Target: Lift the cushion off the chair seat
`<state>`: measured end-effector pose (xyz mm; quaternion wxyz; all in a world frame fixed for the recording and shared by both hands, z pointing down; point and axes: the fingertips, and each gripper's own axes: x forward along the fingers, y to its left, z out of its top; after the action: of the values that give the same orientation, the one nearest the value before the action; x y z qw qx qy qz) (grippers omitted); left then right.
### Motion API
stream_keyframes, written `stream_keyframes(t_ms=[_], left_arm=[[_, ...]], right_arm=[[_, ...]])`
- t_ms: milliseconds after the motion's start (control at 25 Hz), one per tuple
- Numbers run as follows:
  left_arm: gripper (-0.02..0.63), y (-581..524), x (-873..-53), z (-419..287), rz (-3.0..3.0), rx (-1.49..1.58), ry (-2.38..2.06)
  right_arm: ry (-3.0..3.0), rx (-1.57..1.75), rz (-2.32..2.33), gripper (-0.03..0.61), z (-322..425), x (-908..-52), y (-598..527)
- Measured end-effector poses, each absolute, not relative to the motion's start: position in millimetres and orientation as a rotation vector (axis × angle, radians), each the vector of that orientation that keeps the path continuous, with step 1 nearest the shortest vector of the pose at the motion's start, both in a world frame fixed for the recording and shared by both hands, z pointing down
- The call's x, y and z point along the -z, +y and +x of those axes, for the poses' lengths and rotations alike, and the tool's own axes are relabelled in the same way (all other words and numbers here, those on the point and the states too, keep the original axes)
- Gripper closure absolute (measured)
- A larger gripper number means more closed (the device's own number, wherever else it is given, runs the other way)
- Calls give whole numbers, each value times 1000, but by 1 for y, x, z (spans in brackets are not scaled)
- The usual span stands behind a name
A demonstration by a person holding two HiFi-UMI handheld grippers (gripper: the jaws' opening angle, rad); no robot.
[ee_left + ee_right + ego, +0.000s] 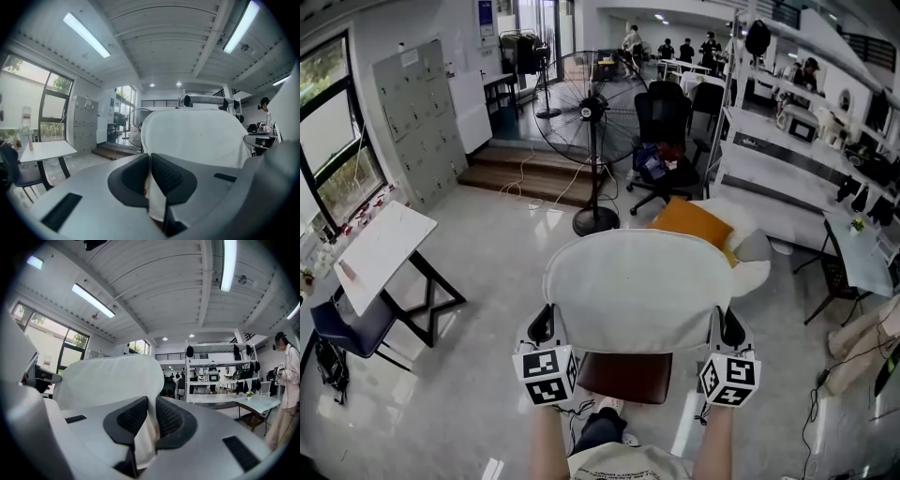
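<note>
In the head view a white cushion (pixel 633 291) hangs spread out in the air, above the brown chair seat (pixel 625 377). My left gripper (pixel 546 325) is shut on the cushion's left edge and my right gripper (pixel 728 330) on its right edge. In the left gripper view the jaws of the left gripper (pixel 152 183) pinch a fold of white fabric, and the cushion (pixel 197 138) fills the view ahead. In the right gripper view the right gripper (pixel 149 422) clamps a white fold too, with the cushion (pixel 108 376) bulging to its left. Most of the seat is hidden behind the cushion.
A tall standing fan (pixel 592 117) and a black office chair (pixel 670 141) stand beyond. An orange cushion (pixel 692 223) lies on a white seat behind. A white folding table (pixel 380 253) and a blue chair (pixel 347 333) are at the left. A person (pixel 287 380) stands at the right.
</note>
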<state>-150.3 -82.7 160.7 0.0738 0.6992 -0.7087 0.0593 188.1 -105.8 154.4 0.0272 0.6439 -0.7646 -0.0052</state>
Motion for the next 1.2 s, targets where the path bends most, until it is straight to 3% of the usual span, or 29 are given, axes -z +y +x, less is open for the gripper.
stream_keyframes(t_ms=[1200], left_arm=[[581,-92,-166,-155,2113,-154,-2115]], right_arm=[[-2362,27,1985,511,184,-156,-113]])
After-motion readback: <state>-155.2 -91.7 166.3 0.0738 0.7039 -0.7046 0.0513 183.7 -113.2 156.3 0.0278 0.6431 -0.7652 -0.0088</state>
